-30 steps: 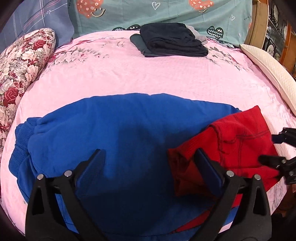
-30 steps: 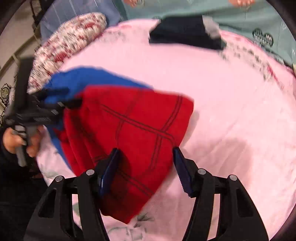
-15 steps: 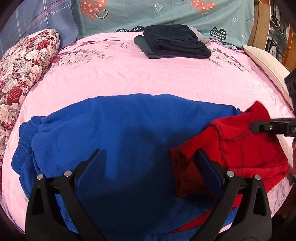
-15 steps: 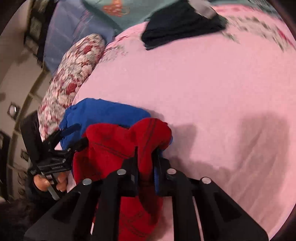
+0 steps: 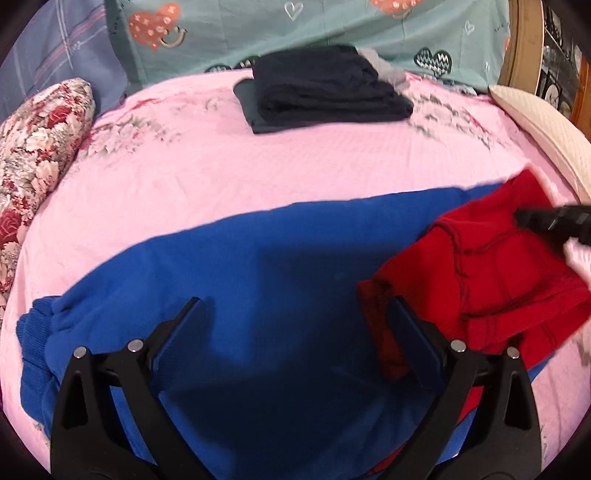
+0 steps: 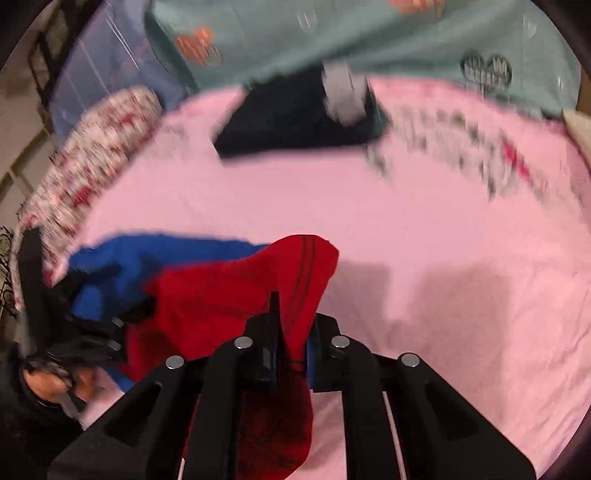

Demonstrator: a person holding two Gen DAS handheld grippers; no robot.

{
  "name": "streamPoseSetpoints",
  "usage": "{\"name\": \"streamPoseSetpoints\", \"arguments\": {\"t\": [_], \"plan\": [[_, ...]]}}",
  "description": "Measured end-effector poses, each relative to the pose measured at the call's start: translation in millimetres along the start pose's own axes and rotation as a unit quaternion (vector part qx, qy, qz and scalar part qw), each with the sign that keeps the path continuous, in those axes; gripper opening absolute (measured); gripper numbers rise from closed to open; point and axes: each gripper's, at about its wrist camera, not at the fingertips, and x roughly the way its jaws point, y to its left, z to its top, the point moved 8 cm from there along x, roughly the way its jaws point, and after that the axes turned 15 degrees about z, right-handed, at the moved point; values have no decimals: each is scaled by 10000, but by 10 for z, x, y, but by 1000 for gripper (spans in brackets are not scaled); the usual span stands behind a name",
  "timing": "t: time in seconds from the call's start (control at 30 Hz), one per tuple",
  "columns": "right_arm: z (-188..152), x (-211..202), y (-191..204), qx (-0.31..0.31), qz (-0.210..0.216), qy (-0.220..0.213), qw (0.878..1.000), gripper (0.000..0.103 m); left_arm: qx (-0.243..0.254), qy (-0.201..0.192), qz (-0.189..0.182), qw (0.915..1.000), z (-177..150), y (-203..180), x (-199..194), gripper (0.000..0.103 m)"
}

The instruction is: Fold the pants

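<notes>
Blue pants [image 5: 258,295] with a red section [image 5: 491,280] lie across the pink bed. My left gripper [image 5: 299,332] is open and hovers over the blue cloth, its right finger at the red part's near edge. My right gripper [image 6: 291,332] is shut on the red cloth [image 6: 229,295] and lifts that end off the sheet; the blue cloth [image 6: 147,258] trails to the left. The right gripper shows in the left wrist view [image 5: 546,221] at the far right, on the red edge.
A stack of folded dark clothes [image 5: 325,92] sits at the far side of the bed. A floral pillow [image 5: 33,147] lies left, a cream pillow [image 5: 546,133] right, teal bedding [image 5: 332,33] behind. The pink sheet [image 6: 461,240] spreads right of the pants.
My right gripper closed on the red end of the pants and raised it. The left gripper stayed open over the blue cloth and tilted a little.
</notes>
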Motion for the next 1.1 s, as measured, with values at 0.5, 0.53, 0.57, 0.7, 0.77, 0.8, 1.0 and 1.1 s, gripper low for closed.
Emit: {"name": "streamPoseSetpoints", "arguments": {"t": [0.5,0.53,0.57,0.7,0.77,0.8,1.0,1.1], "plan": [[-320,78,1427,-2508,-208,200,9676,45,-590,-195,57,9981,-439,900,-513,100],[-330,167,1435,-2563,-346,260,9656,46,-563,-187,142,9981,-489,950,-517,99],[-314,286,1417,-2581,-488,338,9643,47,-533,-181,212,9982,-528,993,-521,99],[-357,672,1295,-2329,-518,960,9664,36,-550,-82,320,9979,-662,1182,-488,99],[-375,639,1268,-2137,-421,885,9720,18,-603,-57,266,9978,-694,1263,-468,99],[-332,551,1249,-2005,-342,722,9764,17,-612,-31,208,9979,-708,1286,-451,99],[-127,111,1511,-2080,-24,-85,9781,17,-584,-112,190,9981,-700,1255,-479,99],[-335,479,1553,-2255,-111,405,9733,20,-664,-183,138,9975,-675,1287,-556,99]]}}
